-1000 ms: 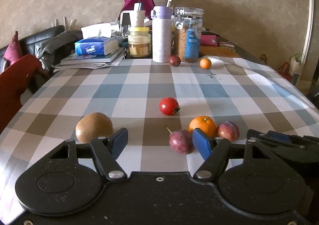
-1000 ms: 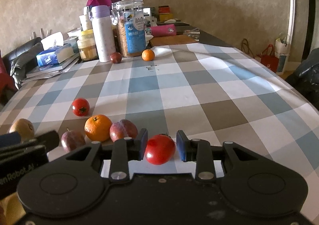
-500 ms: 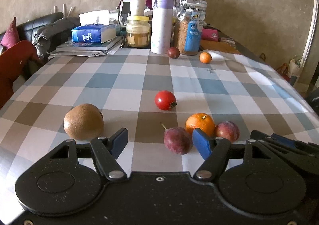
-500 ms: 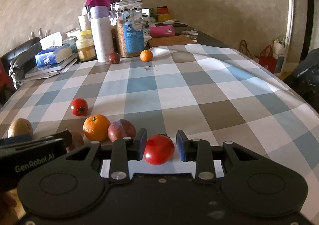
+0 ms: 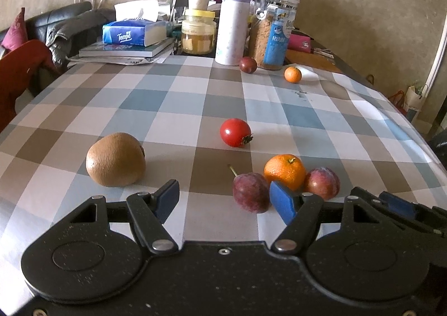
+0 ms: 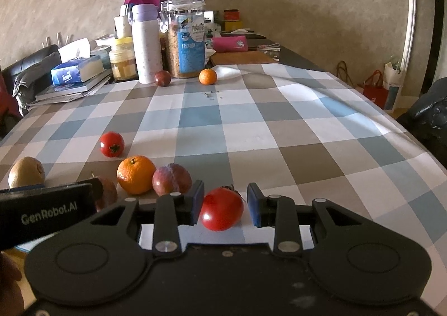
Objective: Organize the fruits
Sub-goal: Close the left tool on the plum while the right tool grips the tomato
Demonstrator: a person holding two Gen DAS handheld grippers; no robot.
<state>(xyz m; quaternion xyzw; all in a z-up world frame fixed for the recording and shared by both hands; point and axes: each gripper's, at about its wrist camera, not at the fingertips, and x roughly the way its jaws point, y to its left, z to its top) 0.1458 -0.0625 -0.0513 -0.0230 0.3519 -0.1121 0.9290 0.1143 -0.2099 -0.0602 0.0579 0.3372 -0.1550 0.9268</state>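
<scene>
Checked cloth fills more of the left wrist view than a second ago, the camera now sitting higher over the table (image 5: 167,98). Left gripper (image 5: 225,198) stands wide open and empty, a kiwi (image 5: 115,159) just beyond its left finger, a stemmed plum (image 5: 250,192) inside its right. Right gripper (image 6: 225,202), as before, brackets a glossy red tomato (image 6: 221,212) on the cloth, its jaws slightly apart from the skin. An orange (image 6: 136,174) and second plum (image 6: 171,183) touch just left.
</scene>
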